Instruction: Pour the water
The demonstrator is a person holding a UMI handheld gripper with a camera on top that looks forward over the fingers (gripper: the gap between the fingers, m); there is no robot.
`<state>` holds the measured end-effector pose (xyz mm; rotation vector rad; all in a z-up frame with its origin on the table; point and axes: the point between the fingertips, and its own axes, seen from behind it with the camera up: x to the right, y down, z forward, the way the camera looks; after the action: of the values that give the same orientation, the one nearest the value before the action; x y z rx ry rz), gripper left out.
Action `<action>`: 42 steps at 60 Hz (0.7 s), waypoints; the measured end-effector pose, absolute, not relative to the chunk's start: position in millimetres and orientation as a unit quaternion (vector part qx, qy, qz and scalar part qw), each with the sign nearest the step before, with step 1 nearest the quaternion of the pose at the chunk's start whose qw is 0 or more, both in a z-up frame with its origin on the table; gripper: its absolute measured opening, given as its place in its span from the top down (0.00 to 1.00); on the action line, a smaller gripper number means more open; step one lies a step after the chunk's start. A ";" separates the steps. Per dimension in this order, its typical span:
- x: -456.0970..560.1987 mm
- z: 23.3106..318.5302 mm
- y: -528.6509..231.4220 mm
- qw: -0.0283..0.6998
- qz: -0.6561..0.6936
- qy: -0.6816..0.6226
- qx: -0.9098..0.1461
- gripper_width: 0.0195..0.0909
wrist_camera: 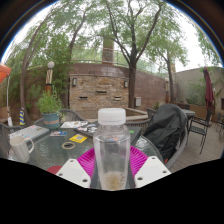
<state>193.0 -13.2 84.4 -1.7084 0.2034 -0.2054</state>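
A clear plastic bottle (111,148) with a white cap stands upright between my gripper's (112,165) two fingers. The magenta pads (86,160) press against its sides, so the gripper is shut on the bottle. The bottle looks nearly empty, with a little pale residue at its bottom. It is held above a glass-topped patio table (60,140). A clear glass mug (21,147) stands on the table to the left of the fingers.
On the table lie a blue and yellow card (78,138), papers and a potted green plant (49,105). A dark bag or chair (163,133) is just right of the bottle, a metal chair (197,125) farther right. Brick wall and trees stand beyond.
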 end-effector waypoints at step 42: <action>-12.3 138.8 28.0 0.333 -0.535 -0.466 -0.621 0.74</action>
<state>-12.3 28.0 138.8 -1.6206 -1.2169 -1.3983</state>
